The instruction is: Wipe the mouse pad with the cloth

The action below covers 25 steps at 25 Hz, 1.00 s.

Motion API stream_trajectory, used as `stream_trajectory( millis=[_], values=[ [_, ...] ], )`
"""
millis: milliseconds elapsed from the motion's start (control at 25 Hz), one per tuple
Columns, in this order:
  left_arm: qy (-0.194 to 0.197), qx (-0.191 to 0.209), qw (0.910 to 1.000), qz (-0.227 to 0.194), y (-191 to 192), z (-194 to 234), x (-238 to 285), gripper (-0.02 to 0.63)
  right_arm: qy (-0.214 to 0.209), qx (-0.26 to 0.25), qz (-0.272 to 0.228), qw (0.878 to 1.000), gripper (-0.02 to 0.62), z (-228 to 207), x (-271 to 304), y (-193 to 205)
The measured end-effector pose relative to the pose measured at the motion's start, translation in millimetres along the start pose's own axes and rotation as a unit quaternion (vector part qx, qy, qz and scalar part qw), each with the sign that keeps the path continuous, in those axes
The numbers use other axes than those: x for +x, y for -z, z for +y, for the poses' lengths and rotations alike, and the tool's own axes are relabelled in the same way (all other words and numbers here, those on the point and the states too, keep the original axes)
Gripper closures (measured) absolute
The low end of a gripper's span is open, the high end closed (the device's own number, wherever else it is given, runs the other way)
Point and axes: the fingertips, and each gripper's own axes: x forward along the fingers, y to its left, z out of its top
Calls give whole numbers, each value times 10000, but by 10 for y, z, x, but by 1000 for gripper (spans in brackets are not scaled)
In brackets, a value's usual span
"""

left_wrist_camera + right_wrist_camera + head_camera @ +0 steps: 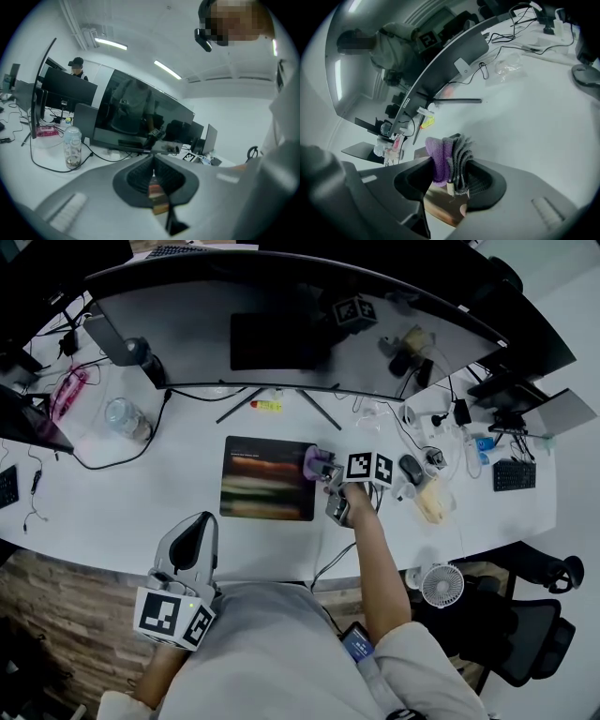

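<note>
Right tool (450, 177): clamped on the cloth (448, 157), a purple and grey bundle bunched between the jaws and sticking out past their tips.
Left tool (198, 529): jaws together with nothing between them, held near the tabletop's (131, 517) front edge, close to the person's body.
Mouse pad (268, 479): flat on the tabletop in front of the curved monitor (281, 324), its long sides running left to right.
Cloth against pad: at the pad's upper right corner, over its right edge; whether it presses on the surface cannot be told.
Left tool against pad: well apart, lower left of it, not steadying it.
Stage, as I judge it: wiping is at the pad's right end, with most of the surface to the left not yet covered.
Risk, pad sliding: nothing pins the pad, so a firm stroke could drag it across the smooth tabletop.
Risk, poor contact: the cloth is a tight wad, so the hard jaw tips could rub the pad instead.
Risk, clutter: the mouse (411, 468) and cables lie just right of the forearm and could get knocked.
</note>
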Motion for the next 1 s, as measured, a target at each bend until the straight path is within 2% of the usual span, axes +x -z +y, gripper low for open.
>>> stream_trajectory(
  millis=[360,560,1000],
  values=[
    [-9,-24,10000,-94,1,-48,-76,606,-20,36,-122,9999,396,-54,-199,18],
    [-72,-75,9998,-170,-19,-26,-138,606,-405,229,-341,9983,396,150,-238,9],
    [-170,-335,9992,-151,48,45,-212,606,-787,85,-166,9967,396,682,61,319]
  ],
)
